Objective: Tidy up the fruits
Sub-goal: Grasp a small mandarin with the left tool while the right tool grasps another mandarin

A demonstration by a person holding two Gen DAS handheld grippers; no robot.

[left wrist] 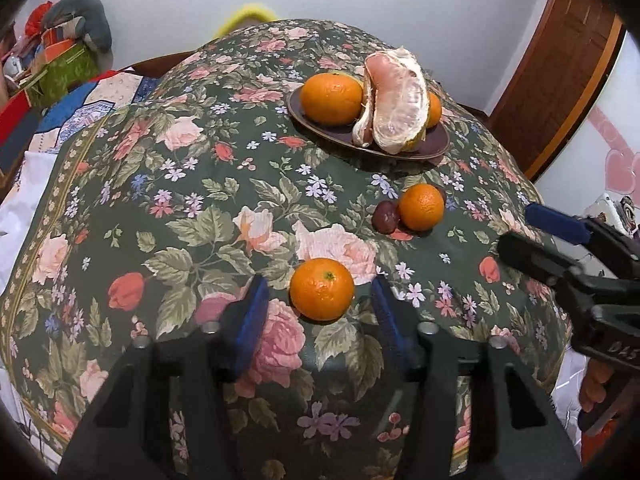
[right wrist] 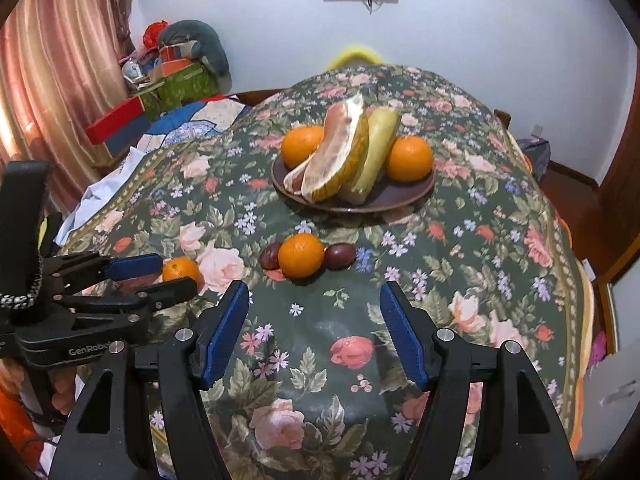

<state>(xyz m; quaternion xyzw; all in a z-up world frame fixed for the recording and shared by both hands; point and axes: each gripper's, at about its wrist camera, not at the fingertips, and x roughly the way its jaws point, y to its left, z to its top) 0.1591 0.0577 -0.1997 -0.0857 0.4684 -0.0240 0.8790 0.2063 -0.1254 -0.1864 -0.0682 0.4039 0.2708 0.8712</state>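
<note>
Blue pads line the left gripper [left wrist: 320,304], whose jaws stand partly apart around a tangerine [left wrist: 322,289] without pressing on it; a gap shows on each side of the fruit. That tangerine is round, bright orange and dimpled, with its small green stem scar turned up and slightly away from the camera; it sits on the floral tabletop [left wrist: 192,216]. In the right wrist view the left gripper's far finger hides part of it.

Beyond it, the right gripper [right wrist: 314,320] hangs over bare cloth with its jaws wide and nothing between them. Ahead of its fingers lies a second tangerine [right wrist: 301,255], touching a dark red fruit on either side: the left plum [right wrist: 270,256] is half hidden behind it, and the right plum [right wrist: 340,256] is plainer. From the left wrist only one of the two can be seen.

Farther back stands a dark brown plate [right wrist: 400,196]. On it a peeled pomelo piece [right wrist: 336,152], with pale pink flesh and white pith, stands up on its edge with its long axis running up and slightly away. A yellow-green rind piece [right wrist: 378,148] leans against it. One tangerine [right wrist: 301,146] sits behind the pomelo to the left and is partly covered; another [right wrist: 409,158] sits to the right.

At the far edge of the cloth a yellow object is cut off and hard to make out.
</note>
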